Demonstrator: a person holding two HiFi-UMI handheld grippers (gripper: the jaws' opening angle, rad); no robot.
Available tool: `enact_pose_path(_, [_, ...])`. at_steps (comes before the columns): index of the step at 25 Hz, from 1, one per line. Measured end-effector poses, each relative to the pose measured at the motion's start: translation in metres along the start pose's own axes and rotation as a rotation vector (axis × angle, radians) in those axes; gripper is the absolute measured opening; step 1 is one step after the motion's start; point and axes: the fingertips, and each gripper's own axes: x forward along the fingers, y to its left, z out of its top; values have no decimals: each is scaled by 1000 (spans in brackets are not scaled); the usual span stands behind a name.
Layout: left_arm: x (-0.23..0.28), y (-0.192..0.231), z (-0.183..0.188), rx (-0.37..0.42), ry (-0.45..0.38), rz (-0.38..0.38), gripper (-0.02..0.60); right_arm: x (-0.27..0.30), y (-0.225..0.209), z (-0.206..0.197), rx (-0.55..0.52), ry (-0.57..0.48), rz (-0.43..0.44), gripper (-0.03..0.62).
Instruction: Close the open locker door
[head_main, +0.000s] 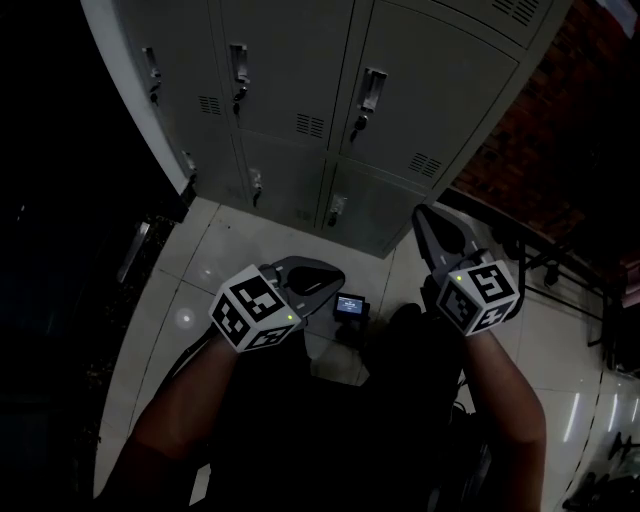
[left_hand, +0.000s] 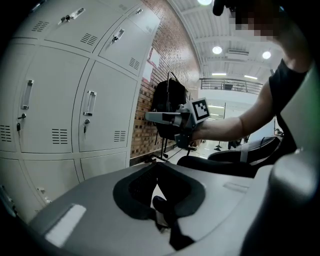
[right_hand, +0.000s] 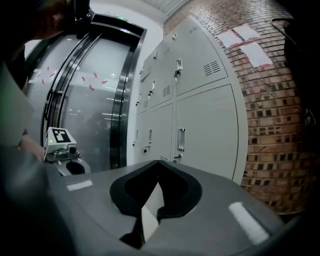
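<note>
A bank of grey lockers (head_main: 300, 90) stands in front of me, and every locker door (head_main: 430, 110) that shows lies flush with its frame. The same doors (left_hand: 105, 110) fill the left of the left gripper view, and they (right_hand: 205, 130) run along the brick wall in the right gripper view. My left gripper (head_main: 335, 283) is held low, short of the lockers, its jaws together and empty (left_hand: 156, 165). My right gripper (head_main: 421, 215) points at the bottom row with its jaws shut on nothing (right_hand: 159, 162). It shows from the side (left_hand: 148, 116), apart from the doors.
A brick wall (head_main: 560, 120) adjoins the lockers on the right, with a black bag on a stand (left_hand: 167, 107) against it. A small device with a lit screen (head_main: 350, 305) lies on the tiled floor (head_main: 200, 270). Dark glass doors (right_hand: 95, 100) stand past the lockers' far end.
</note>
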Motion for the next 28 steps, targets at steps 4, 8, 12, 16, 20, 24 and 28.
enact_pose_path(4, [4,-4,1,11,3,-5,12,-27,3,-12,11,13,-3,3])
enact_pose_path(8, [8,-7,2,19,7,-15,12,-46,2,-34,33,37,-1,3])
enact_pose_path(12, [12,-9,1,27,15,-21,12,-61,8,-49,36,53,12,3])
enact_pose_path(16, [17,-11,0,36,28,-24,12,-71,21,-64,7,78,53,3])
enact_pose_path(20, [20,-14,0,49,39,-29,12,-76,32,-68,-14,76,85,3])
enact_pose_path(24, [21,-15,-3,57,51,-31,12,-80,33,-76,4,77,124,3])
enact_pose_path(28, [20,-14,-3,54,55,-27,12,-80,30,-78,58,78,142,2])
